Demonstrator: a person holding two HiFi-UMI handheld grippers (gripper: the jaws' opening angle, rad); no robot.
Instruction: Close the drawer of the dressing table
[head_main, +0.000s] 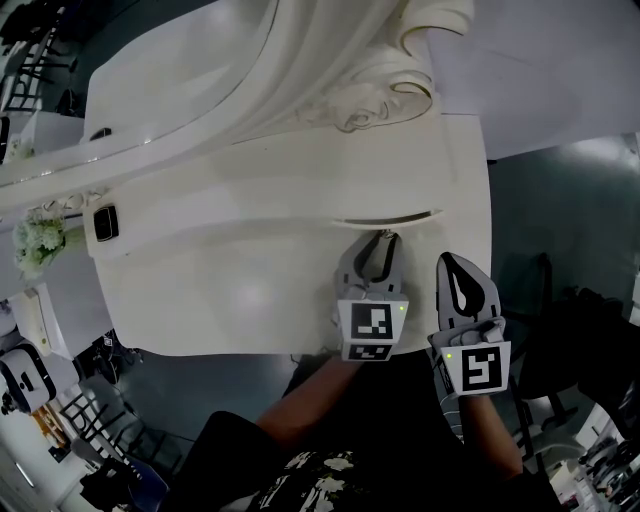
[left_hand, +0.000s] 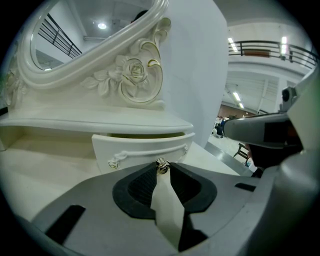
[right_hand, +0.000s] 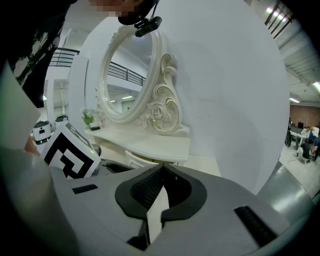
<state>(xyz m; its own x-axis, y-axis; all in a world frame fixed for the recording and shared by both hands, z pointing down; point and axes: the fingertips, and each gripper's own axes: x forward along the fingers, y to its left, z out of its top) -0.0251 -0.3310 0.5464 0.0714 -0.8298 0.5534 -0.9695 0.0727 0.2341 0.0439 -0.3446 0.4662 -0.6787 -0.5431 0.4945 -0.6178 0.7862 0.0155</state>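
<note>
The white dressing table (head_main: 230, 290) has a small drawer (left_hand: 142, 149) under its raised shelf, pulled out a little, with a dark gap above its front. My left gripper (left_hand: 161, 168) is at the drawer front, shut on the small metal drawer knob (left_hand: 161, 164); the head view shows the left gripper (head_main: 383, 238) against the drawer (head_main: 390, 220). My right gripper (head_main: 447, 260) hovers just to its right over the table top, apart from the drawer. In its own view the right gripper (right_hand: 161, 169) is shut with nothing between the tips, and the drawer (right_hand: 136, 159) lies ahead.
An oval mirror in a carved frame (left_hand: 127, 67) rises behind the shelf. On the left of the table are a dark small device (head_main: 105, 222) and a bunch of pale flowers (head_main: 38, 243). The table's right edge (head_main: 490, 250) is close to the right gripper.
</note>
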